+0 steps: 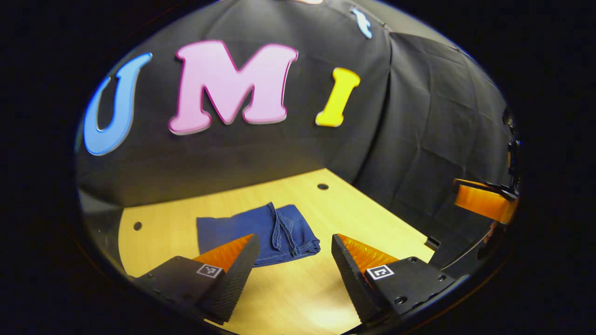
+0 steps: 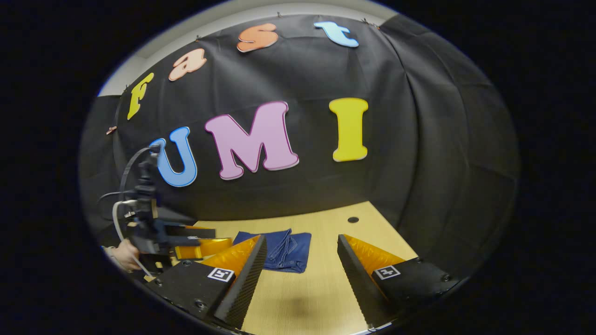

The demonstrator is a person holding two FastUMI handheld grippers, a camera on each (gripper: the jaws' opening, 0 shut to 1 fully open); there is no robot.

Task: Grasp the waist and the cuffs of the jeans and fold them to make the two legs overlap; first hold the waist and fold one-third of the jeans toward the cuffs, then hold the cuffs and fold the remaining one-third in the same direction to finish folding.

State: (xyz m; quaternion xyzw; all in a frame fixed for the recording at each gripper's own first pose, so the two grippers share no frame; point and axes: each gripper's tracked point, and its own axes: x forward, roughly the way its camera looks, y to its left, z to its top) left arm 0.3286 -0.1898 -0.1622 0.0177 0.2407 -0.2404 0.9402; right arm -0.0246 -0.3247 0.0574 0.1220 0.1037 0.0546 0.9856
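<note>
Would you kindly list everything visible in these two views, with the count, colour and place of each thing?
jeans: one, dark blue, folded into a compact bundle lying on the table, ahead of both grippers and touching neither.
table: one, light wood, with small dark round holes near its far edge and left side.
booth wall: black cloth, hanging behind and to the right of the table.
left gripper: one, black with orange fingers, jaws apart and holding nothing, above the near table; also seen at the left of the right gripper view, with cables.
right gripper: one, black with orange fingers, jaws apart and holding nothing, above the near table.
hand: one, holding the left gripper, low at the left of the right gripper view.
</note>
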